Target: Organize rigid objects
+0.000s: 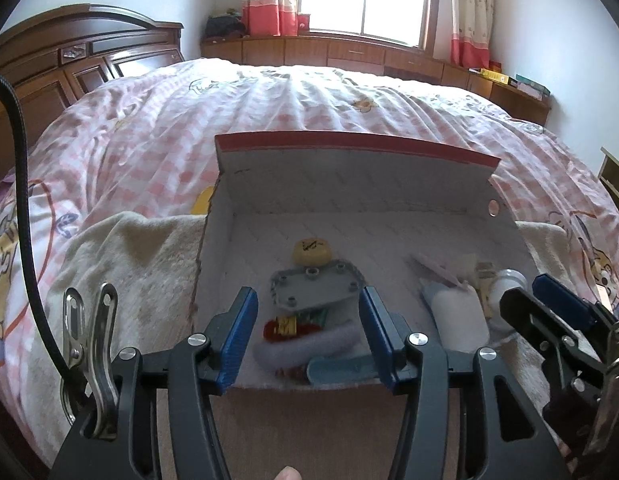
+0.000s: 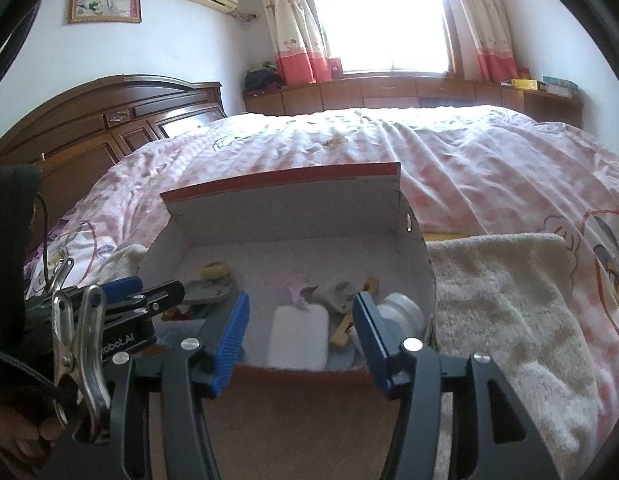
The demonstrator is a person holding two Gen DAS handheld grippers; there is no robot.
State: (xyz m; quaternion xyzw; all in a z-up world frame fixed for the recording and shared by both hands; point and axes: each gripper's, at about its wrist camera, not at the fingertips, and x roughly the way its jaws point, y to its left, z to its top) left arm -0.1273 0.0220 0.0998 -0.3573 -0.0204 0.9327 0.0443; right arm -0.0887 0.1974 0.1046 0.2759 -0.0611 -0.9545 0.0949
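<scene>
An open cardboard box (image 1: 349, 184) with a red rim and white inside stands on a cream towel on the bed. In it lie a yellow disc (image 1: 311, 250), a grey studded plate (image 1: 315, 286), a red and yellow toy (image 1: 283, 326), a lilac foam roll (image 1: 309, 346), a white pouch (image 1: 461, 316) and a white round jar (image 1: 507, 284). My left gripper (image 1: 309, 336) hangs open over the box's near edge, above the foam roll, holding nothing. My right gripper (image 2: 301, 340) is open too, above the white pouch (image 2: 297, 336), with the jar (image 2: 401, 312) just right of its finger.
The towel (image 2: 505, 300) spreads to the right of the box and also to its left (image 1: 141, 256). A pink checked bedspread (image 1: 269, 112) covers the bed. A dark wooden headboard (image 1: 69, 64) stands at the left, and low cabinets (image 2: 389, 92) run under the window.
</scene>
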